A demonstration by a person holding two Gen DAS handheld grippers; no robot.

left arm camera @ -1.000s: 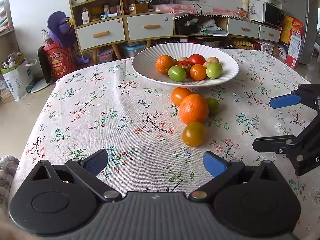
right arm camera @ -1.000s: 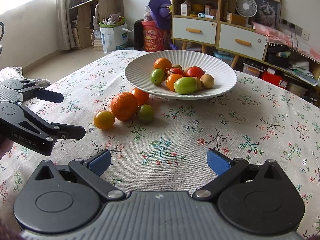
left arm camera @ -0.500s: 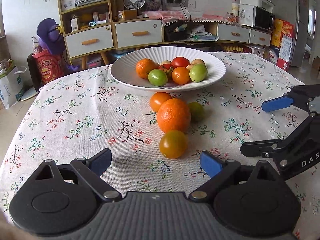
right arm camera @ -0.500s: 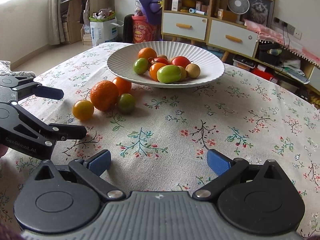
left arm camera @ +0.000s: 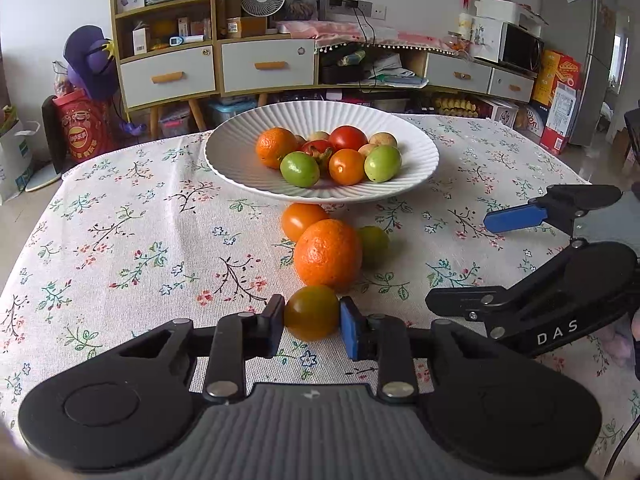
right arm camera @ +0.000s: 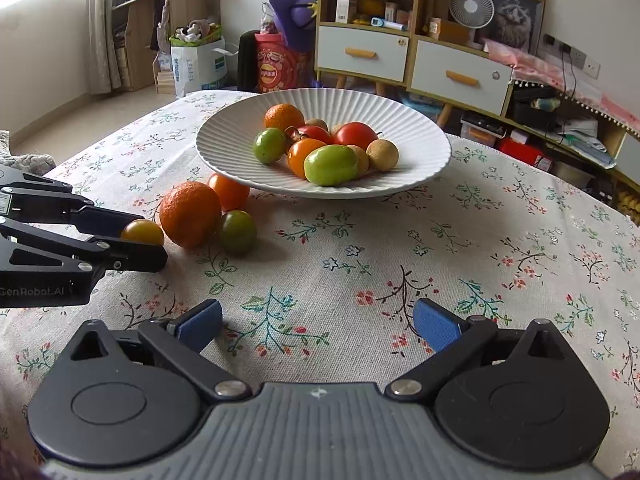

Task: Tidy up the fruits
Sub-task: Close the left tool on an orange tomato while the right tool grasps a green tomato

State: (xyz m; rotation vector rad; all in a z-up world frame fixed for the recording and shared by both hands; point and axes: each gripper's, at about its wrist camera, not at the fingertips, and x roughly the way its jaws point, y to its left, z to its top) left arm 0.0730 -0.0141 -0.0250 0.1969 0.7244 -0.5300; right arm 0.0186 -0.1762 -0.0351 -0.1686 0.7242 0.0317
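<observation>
On the floral-cloth bench [left arm camera: 120, 240], a ribbed white ceramic plate [left arm camera: 240, 160] holds smooth round fruits. The left tool [left arm camera: 312, 320] is clamped on a small glossy orange-green tomato [left arm camera: 312, 312] resting just beside a large dimpled orange [left arm camera: 328, 254]. The right tool [right arm camera: 316, 326] stands wide apart over bare cloth, holding nothing, with open cloth to its right.

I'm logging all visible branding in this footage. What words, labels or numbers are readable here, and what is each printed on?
"DAS" stands on the arm of the right gripper.
"GenRobot.AI" stands on the body of the left gripper.
The red bucket has a round Chinese logo, too blurred to read.
The white paper bag has small Chinese print, unreadable.
The boxes on the shelves and the red cartons are too small to read.
</observation>
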